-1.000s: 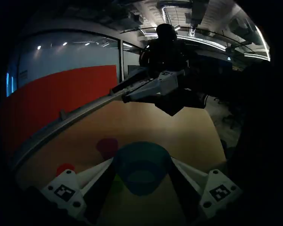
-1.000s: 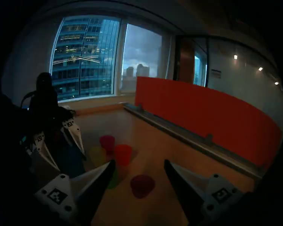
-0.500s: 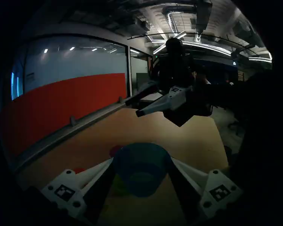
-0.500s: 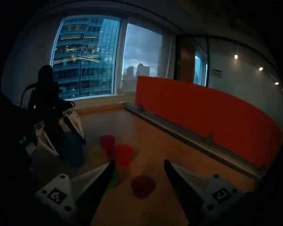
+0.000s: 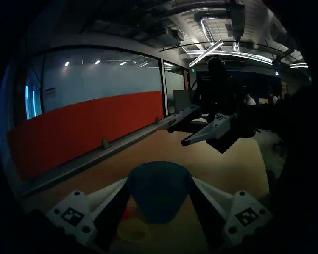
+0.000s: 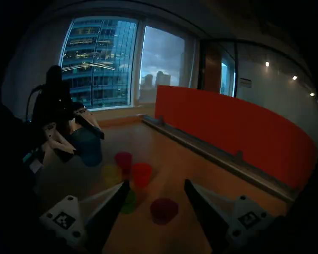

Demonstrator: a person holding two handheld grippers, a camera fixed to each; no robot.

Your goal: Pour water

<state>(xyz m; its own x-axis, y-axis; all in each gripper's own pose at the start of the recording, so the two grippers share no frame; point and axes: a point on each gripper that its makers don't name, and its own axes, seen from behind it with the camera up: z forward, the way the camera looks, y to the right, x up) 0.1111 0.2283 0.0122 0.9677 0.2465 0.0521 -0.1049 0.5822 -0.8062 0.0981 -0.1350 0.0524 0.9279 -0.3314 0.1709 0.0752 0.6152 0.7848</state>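
Pinching a blue cup (image 5: 159,199) between both fingers, the left claw (image 5: 159,181) holds it above the table (image 5: 227,165), with a yellow cup (image 5: 132,229) at seven o'clock. The right claw (image 6: 155,183) is spread and empty, and a red cup (image 6: 164,209) stands at six o'clock between its fingers.

One blue cup (image 5: 159,190) clamped in left gripper (image 5: 159,180), raised, tilted. Pink cup (image 6: 123,160), red cup (image 6: 141,173), yellow cup (image 6: 110,172), green cup (image 6: 128,197) clustered on table (image 6: 171,165).
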